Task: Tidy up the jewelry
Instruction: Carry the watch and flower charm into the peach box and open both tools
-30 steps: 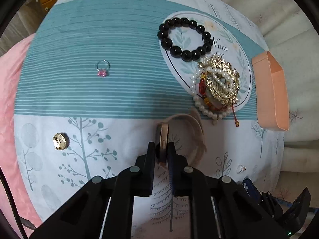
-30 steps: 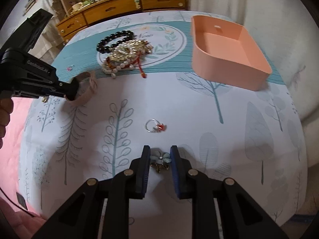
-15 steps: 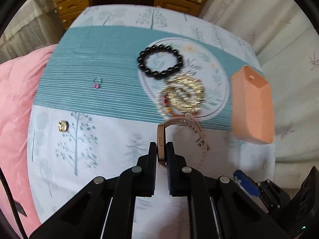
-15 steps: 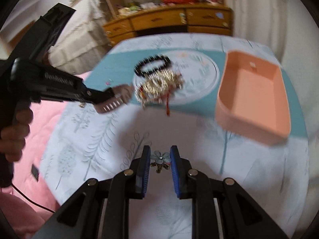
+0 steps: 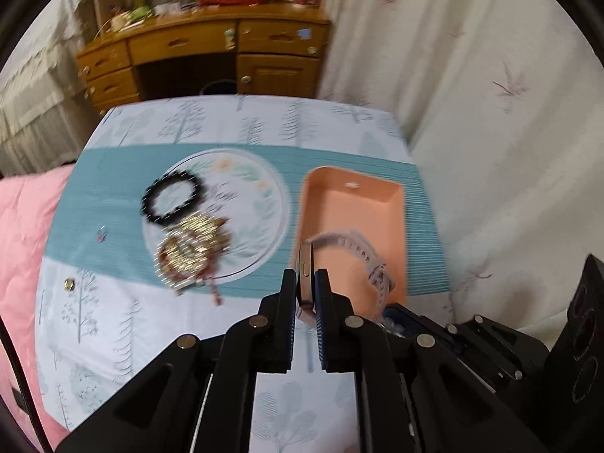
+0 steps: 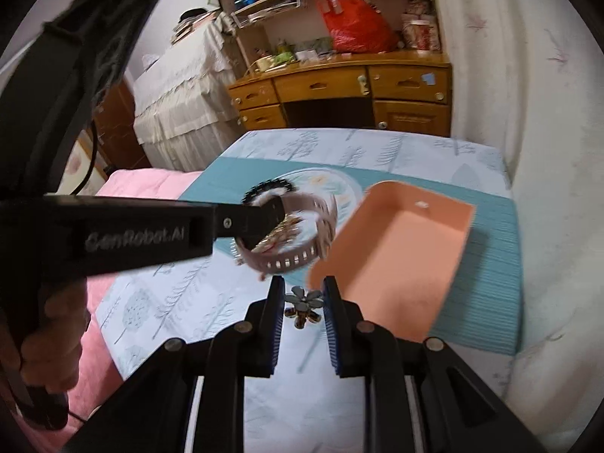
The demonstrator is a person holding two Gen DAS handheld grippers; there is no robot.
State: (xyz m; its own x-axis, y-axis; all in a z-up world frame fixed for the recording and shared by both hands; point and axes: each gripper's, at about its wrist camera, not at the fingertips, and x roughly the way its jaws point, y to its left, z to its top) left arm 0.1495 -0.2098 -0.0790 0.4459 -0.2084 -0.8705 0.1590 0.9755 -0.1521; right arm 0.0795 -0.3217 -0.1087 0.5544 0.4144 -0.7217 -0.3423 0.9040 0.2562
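Note:
My left gripper (image 5: pixel 305 277) is shut on a pink-strapped watch (image 5: pixel 353 251) and holds it in the air over the near left part of the peach tray (image 5: pixel 396 226). The watch also shows in the right wrist view (image 6: pixel 302 234), left of the tray (image 6: pixel 400 260). My right gripper (image 6: pixel 302 304) is shut on a grey flower brooch (image 6: pixel 304 304), held in the air near the tray's front corner. A black bead bracelet (image 5: pixel 171 202) and a gold-and-pearl pile (image 5: pixel 190 251) lie on the cloth's round print.
A small pink ring (image 5: pixel 101 233) and a gold piece (image 5: pixel 69 284) lie on the bedspread at the left. A pink quilt (image 5: pixel 22 249) borders the left side. A wooden desk (image 5: pixel 211 60) stands behind the bed, a curtain at the right.
Both grippers have lifted off the bedspread and moved toward the tray. The watch went from beside the jewelry pile to over the tray. The brooch rose from the cloth.

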